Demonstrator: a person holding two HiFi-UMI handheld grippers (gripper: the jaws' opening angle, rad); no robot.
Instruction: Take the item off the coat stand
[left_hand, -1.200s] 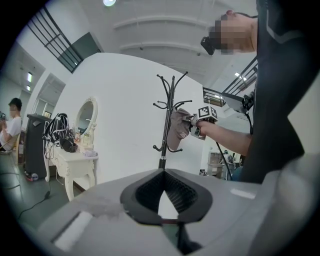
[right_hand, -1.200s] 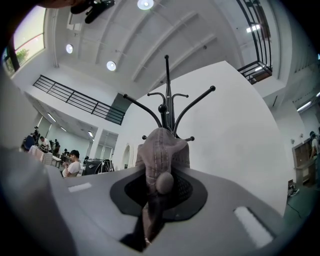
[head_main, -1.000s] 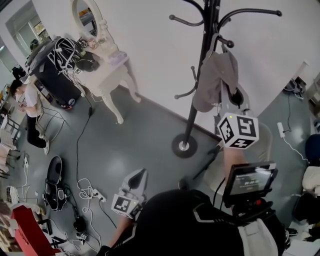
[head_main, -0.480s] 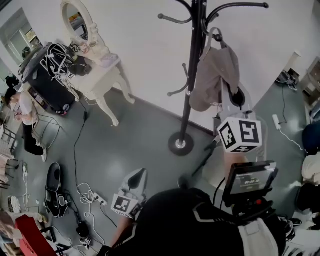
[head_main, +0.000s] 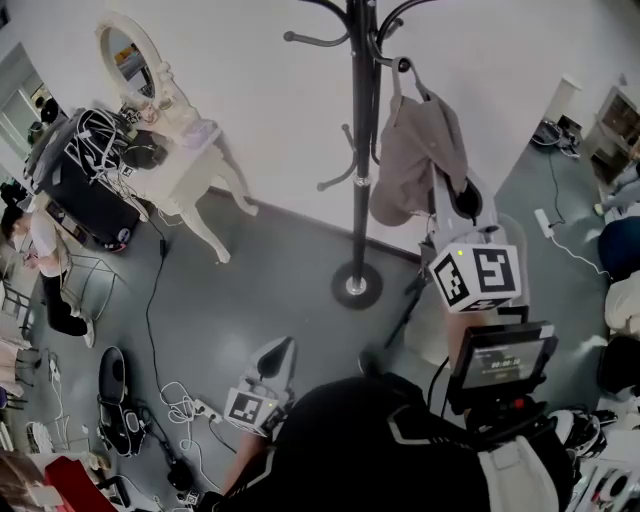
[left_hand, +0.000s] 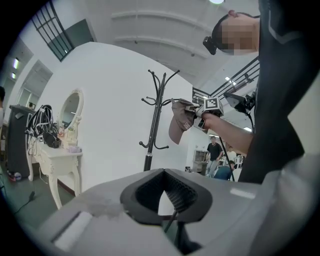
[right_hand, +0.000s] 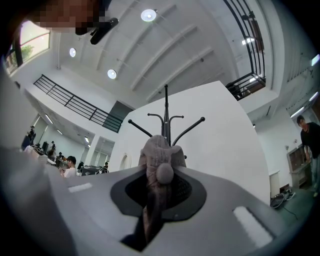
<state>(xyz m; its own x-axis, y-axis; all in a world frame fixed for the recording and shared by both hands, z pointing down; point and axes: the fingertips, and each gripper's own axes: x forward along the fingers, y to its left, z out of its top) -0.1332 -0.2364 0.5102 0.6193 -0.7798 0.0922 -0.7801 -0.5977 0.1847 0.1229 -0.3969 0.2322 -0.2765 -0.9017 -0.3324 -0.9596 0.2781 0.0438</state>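
A grey-brown cap (head_main: 415, 150) hangs beside the pole of the black coat stand (head_main: 355, 150), its strap up at one of the hooks. My right gripper (head_main: 452, 198) is raised to the cap's lower right edge and is shut on it. In the right gripper view the bunched cap (right_hand: 159, 155) fills the gap between the jaws, with the coat stand (right_hand: 166, 107) behind it. My left gripper (head_main: 278, 352) hangs low near the person's body, shut and holding nothing. From the left gripper view (left_hand: 162, 192) the cap (left_hand: 180, 125) and the coat stand (left_hand: 152, 130) show far off.
The stand's round base (head_main: 355, 285) sits on the grey floor by the white wall. A white dressing table with an oval mirror (head_main: 190, 160) and a black case draped in cables (head_main: 80, 180) stand at left. Cables and a power strip (head_main: 185, 400) lie on the floor. A person (head_main: 40, 250) stands far left.
The head view has swung, so the coat stand now sits further left. My right gripper keeps its hold on the cap, which stands a little further out from the pole. The left gripper has not moved.
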